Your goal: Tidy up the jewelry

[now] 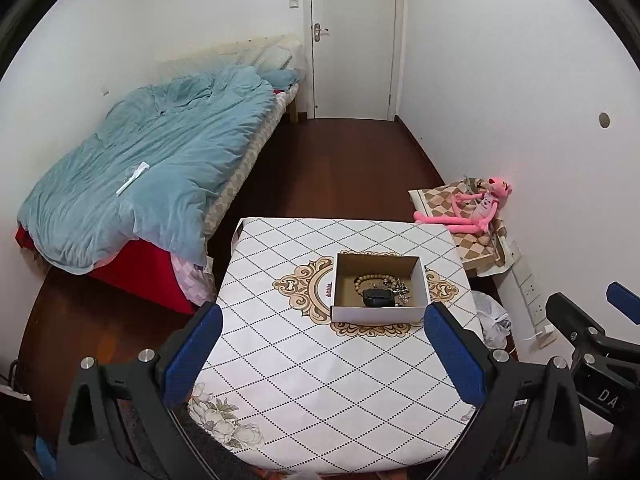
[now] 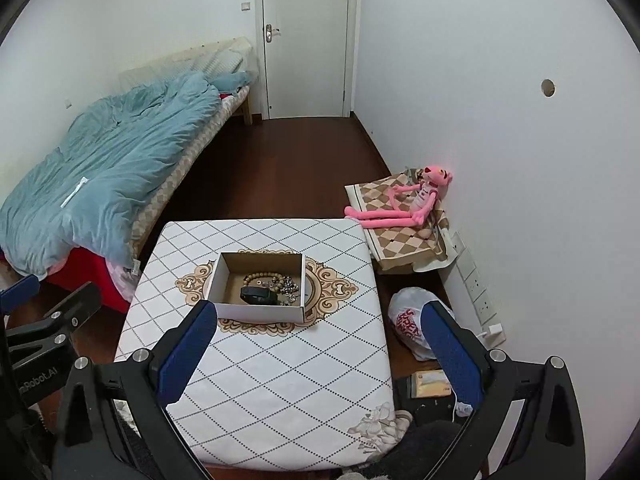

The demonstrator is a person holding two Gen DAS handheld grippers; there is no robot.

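Observation:
An open white cardboard box sits in the middle of the patterned table. Inside it lie a wooden bead bracelet, a black watch-like item and a metal chain. My left gripper is open and empty, above the table's near edge, short of the box. My right gripper is open and empty, near the table's right front edge. Each gripper shows at the side of the other's view.
A bed with a blue duvet stands left of the table. A pink plush toy sits on a checkered cushion by the right wall. A white plastic bag lies on the floor right of the table. A door is at the back.

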